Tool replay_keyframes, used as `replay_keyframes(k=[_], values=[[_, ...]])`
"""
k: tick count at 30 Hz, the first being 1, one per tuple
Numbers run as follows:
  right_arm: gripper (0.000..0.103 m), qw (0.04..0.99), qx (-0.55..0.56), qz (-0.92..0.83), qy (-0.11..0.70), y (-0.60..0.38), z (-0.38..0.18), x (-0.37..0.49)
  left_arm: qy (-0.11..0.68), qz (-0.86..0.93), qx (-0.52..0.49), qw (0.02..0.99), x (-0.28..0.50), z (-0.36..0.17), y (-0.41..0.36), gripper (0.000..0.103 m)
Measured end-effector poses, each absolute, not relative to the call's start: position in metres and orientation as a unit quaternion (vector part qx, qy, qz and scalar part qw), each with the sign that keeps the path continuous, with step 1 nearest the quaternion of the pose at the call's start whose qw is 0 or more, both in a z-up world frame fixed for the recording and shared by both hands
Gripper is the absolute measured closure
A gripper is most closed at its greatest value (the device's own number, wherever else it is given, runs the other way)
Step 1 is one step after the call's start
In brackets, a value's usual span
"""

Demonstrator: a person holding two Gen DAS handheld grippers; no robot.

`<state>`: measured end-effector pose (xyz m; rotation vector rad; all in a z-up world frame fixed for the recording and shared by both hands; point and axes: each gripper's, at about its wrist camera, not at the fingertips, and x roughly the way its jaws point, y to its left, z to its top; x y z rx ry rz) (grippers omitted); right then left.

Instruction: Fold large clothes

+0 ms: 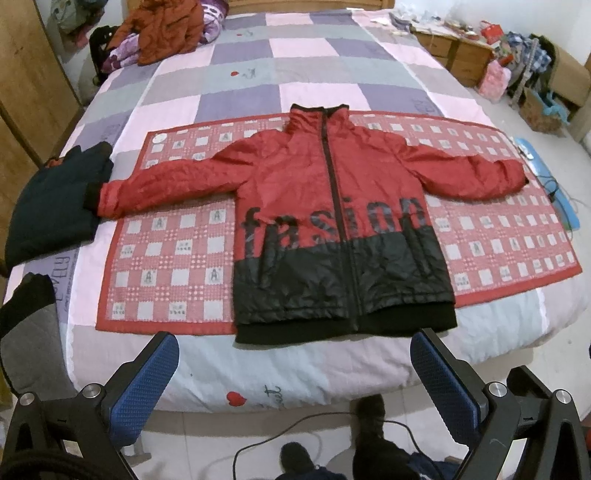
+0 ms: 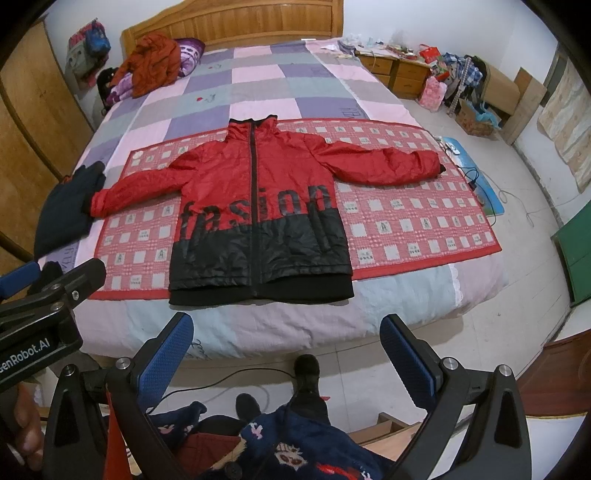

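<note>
Only the right wrist view is showing the left gripper (image 2: 22, 280) from outside, reaching in at the left edge, along with a wooden headboard (image 2: 236, 26) and a navy patterned garment (image 2: 295, 435) lying below the camera. Both views are showing the red and black padded zip jacket (image 1: 332, 221) lying flat, front up, sleeves spread, on a red checked mat (image 1: 166, 236) across the patchwork-covered bed (image 1: 295, 365). Both the left gripper (image 1: 295, 384) and the right gripper (image 2: 288, 365) are hanging with blue-padded fingers wide apart, holding nothing, short of the jacket's black hem, off the bed's near edge. A dark folded garment (image 1: 55, 206) is touching the jacket's left cuff. An orange coat (image 1: 162, 29) is lying near the pillows.
</note>
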<state>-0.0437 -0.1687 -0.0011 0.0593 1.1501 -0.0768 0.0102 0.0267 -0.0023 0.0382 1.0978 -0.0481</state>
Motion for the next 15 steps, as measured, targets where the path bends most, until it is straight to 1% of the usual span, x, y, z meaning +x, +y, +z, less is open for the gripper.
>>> replay_keyframes(k=[15], values=[[0.001,0.838,0.027,-0.039,0.544,-0.154,-0.004,-0.036,0.521,-0.023,0.017,0.853,0.012,-0.002,0.028,0.0]])
